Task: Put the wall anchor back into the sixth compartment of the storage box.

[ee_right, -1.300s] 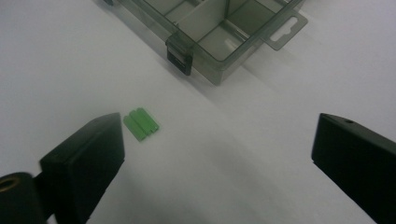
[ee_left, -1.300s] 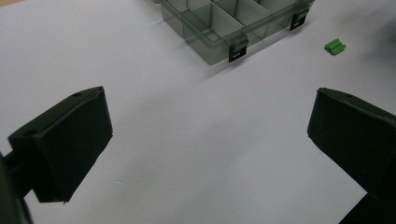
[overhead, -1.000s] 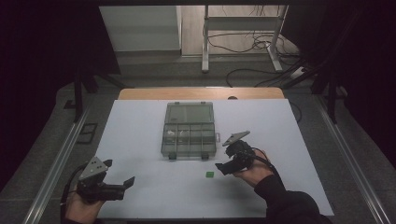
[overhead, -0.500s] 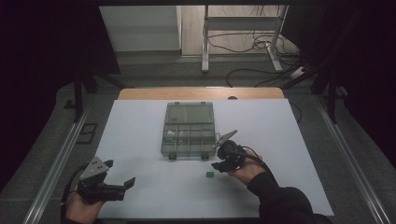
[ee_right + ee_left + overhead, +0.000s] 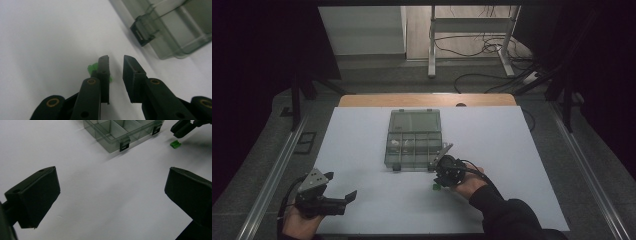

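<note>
Right gripper point(image 5: 438, 183) hangs low over the white surface point(image 5: 522, 150), just in front of the near right corner of the clear compartment box point(image 5: 413, 139). In the right gripper view point(image 5: 116, 72) its jaws stand a narrow gap apart with nothing between them; it is released, not clenched on anything. A small green block point(image 5: 93, 68) lies on the surface just beside the left jaw, partly hidden behind it, so whether the jaw touches the block cannot be told. In the high view the same green block point(image 5: 435, 187) shows at the gripper's tip, and in the left gripper view it point(image 5: 176, 144) lies just below the right gripper's dark jaws point(image 5: 182, 128), near the box's black latch point(image 5: 157, 130).

Left gripper point(image 5: 343, 199) rests near the front left edge of the surface, well apart from the box and the block, held in the person's left hand point(image 5: 299, 225). Seen in its own view point(image 5: 112, 192), the two black jaws are spread wide, with bare white surface between them; it holds nothing and touches nothing.

The box sits at the middle of the surface with its lid point(image 5: 415, 120) folded open toward the far side. Small pale pieces point(image 5: 396, 144) lie in one left compartment, too small to identify.
</note>
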Motion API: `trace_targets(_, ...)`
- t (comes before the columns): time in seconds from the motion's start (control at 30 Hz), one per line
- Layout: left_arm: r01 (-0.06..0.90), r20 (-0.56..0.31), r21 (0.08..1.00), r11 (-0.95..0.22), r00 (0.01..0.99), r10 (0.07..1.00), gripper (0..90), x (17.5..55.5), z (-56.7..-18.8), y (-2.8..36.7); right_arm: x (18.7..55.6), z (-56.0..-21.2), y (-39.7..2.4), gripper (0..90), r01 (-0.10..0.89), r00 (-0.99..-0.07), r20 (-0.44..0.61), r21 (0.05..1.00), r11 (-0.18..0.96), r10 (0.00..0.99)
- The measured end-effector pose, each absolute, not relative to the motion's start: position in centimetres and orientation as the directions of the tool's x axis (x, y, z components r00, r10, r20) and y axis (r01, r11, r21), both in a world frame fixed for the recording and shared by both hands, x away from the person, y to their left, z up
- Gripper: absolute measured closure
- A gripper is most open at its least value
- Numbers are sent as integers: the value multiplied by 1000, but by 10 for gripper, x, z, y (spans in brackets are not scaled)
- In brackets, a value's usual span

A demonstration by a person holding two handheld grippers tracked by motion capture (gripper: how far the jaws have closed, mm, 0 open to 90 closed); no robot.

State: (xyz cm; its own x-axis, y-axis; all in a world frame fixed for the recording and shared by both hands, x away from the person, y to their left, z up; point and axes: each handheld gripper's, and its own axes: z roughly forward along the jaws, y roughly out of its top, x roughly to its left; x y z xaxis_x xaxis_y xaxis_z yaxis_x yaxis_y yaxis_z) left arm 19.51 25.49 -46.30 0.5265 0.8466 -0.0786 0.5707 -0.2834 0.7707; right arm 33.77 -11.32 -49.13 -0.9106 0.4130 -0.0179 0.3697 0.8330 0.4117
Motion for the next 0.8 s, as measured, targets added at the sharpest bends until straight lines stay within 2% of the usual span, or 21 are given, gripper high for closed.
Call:
trace_targets(0.67, 581, -89, 765, -278, 523, 848, 7, 196, -464, 255, 337, -500, -107, 779, 339, -924, -34, 391, 856, 381)
trace_targets(0.8, 582, -90, 764, -279, 524, 847, 7, 196, -464, 255, 334, -503, -105, 810, 300, -934, -76, 363, 882, 349)
